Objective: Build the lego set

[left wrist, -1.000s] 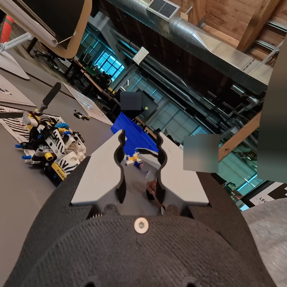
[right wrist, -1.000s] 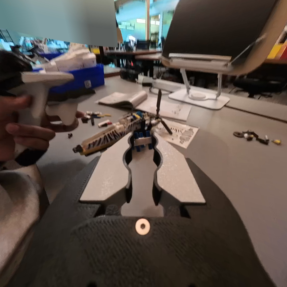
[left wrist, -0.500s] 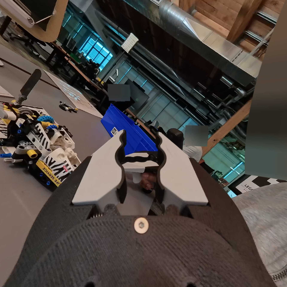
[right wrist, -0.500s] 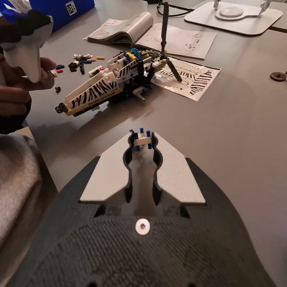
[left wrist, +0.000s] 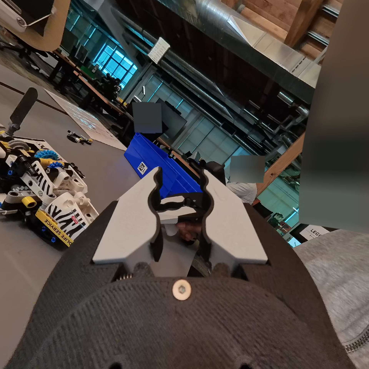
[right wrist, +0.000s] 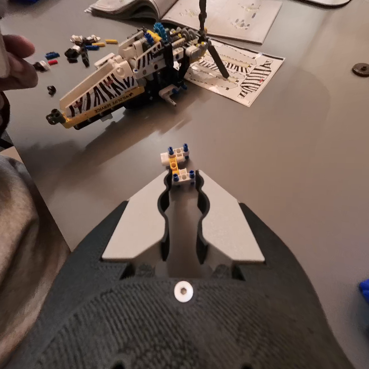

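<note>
Right gripper (right wrist: 183, 175), grey fingers with black wavy pads, held low over the grey table (right wrist: 279, 149) with the jaws apart. Between the tips, the near end of a small white and yellow sub-assembly with blue pins (right wrist: 178, 164), lying on the table; whether the pads touch it, cannot tell from this view. Far end of the piece sticking out past the fingertips, toward the model.

Beyond it, well apart, the zebra-striped white, black and yellow helicopter model (right wrist: 123, 83), lying on the table with tail boom to the left and a dark rotor blade (right wrist: 202, 24) standing up. Beside the model on the right, a sheet of zebra-pattern stickers (right wrist: 249, 75); behind it, an open instruction booklet (right wrist: 199, 18). To the left of the model, loose small parts in black, blue, red and yellow (right wrist: 79, 50). At the left edge, fingers of a hand (right wrist: 16, 63), partly cut off. A dark round disc (right wrist: 360, 68) at the far right.

Left gripper (left wrist: 179, 177) raised and tilted up, jaws apart, nothing between them. Straight ahead through the gap, the other gripper's body. Behind, a blue plastic bin (left wrist: 159, 169); to the left, the same model (left wrist: 40, 189) on the table.
</note>
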Demonstrator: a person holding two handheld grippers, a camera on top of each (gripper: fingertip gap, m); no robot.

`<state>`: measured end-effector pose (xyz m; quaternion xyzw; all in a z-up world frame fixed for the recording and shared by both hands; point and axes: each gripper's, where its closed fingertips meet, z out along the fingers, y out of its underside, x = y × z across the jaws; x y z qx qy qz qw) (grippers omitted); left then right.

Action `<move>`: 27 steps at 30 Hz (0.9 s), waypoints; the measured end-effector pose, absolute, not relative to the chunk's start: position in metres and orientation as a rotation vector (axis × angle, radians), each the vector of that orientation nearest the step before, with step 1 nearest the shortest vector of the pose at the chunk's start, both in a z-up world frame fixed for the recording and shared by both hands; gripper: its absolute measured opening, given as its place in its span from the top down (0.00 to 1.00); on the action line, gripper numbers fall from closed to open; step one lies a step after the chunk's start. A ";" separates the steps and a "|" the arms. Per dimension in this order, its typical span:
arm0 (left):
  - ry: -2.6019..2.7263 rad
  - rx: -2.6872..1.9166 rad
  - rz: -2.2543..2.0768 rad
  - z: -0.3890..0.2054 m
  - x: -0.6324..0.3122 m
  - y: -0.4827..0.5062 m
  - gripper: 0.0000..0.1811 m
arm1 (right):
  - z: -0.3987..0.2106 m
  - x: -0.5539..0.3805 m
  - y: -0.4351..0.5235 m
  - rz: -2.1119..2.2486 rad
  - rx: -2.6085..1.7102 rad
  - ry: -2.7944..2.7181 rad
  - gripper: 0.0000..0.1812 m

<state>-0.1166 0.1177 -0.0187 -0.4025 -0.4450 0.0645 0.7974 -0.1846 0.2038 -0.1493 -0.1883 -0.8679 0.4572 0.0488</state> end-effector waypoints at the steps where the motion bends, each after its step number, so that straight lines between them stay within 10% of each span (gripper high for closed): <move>1: -0.956 -0.865 0.141 -0.019 -0.117 0.118 0.80 | -0.150 -0.184 0.205 1.386 -0.570 -2.652 0.88; 22: -1.317 -1.240 0.498 -0.048 -0.161 0.021 0.94 | -0.051 -0.223 0.245 1.784 -0.540 -1.768 0.95; 27: -1.454 -1.593 0.614 -0.068 -0.224 -0.023 0.73 | -0.040 -0.227 0.255 1.760 -0.470 -1.587 0.96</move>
